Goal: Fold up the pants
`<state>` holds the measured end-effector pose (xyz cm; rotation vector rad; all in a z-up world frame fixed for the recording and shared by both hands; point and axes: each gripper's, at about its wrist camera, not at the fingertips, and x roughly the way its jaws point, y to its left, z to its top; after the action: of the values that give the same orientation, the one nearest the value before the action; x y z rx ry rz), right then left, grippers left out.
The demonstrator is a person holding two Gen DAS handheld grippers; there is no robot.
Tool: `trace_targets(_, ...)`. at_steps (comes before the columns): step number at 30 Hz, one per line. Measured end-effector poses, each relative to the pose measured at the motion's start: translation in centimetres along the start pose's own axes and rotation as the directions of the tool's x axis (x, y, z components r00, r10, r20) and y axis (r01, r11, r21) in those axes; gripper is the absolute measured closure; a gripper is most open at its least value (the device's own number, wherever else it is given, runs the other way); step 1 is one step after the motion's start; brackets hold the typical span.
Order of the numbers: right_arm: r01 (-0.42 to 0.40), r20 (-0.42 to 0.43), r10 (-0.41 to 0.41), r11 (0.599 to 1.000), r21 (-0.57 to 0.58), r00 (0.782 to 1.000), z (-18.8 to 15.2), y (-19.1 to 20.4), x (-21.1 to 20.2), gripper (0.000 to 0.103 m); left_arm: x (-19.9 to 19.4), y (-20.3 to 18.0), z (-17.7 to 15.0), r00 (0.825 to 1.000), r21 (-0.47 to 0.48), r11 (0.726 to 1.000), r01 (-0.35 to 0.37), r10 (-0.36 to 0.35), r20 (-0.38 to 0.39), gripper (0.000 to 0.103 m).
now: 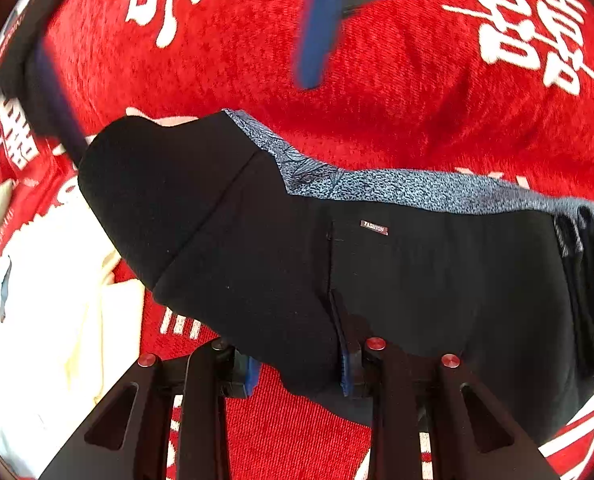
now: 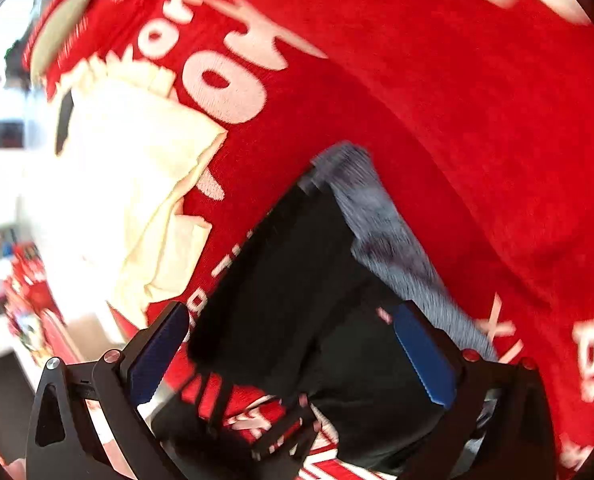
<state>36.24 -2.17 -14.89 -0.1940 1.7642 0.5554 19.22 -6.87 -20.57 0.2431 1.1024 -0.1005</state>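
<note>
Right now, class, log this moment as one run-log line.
step: folding | pants: black, on red blanket | left gripper: shut on pants | right gripper: open above pants

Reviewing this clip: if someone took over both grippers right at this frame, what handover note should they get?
Left gripper: closed on the near edge of the black pants, cloth bunched between its fingers.
Right gripper: jaws wide open, pants lying between them, gripping nothing; the view is motion-blurred.
Pants: on the red blanket, already doubled over, grey lining showing along the far edge, FASHION label facing up. A cream garment lies beside them on the blanket.
Done: at least one fold, by the look of it.
Left: probably regrip with the right, make the next fold, then flatten.
</note>
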Motion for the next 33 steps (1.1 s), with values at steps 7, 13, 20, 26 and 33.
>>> trace_targets(7,0.123,-0.175,-0.136,0.989,-0.084,0.975,2.9,2.4,5.0,0.0,0.0,-0.4,0.1,1.0,0.014,0.999,-0.03,0.029,0.003,0.072)
trace_targets(13,0.051,-0.192,-0.05,0.999,0.002,0.98,2.2,-0.1,5.6,0.085,-0.4,-0.8,0.3,1.0,0.034,0.999,-0.025,0.024,0.005,0.072)
trace_targets(20,-0.088,0.019,0.087,0.993,0.078,0.996,-2.0,-3.6,-0.1,0.087,-3.9,-2.2,1.5,0.998,0.101,0.995,-0.004,-0.003,0.068,0.072)
trace_targets(26,-0.24,0.211,0.208,0.961,0.135,0.955,-7.2,-6.8,-5.7,0.087,-8.1,-4.3,2.8,0.991,0.153,0.987,0.046,-0.064,0.118,0.072)
trace_targets(33,-0.378,0.417,0.282,0.91,0.168,0.864,-15.5,-12.4,-11.2,0.087,-13.0,-9.2,4.2,0.975,0.218,0.968,0.123,-0.159,0.156,0.072)
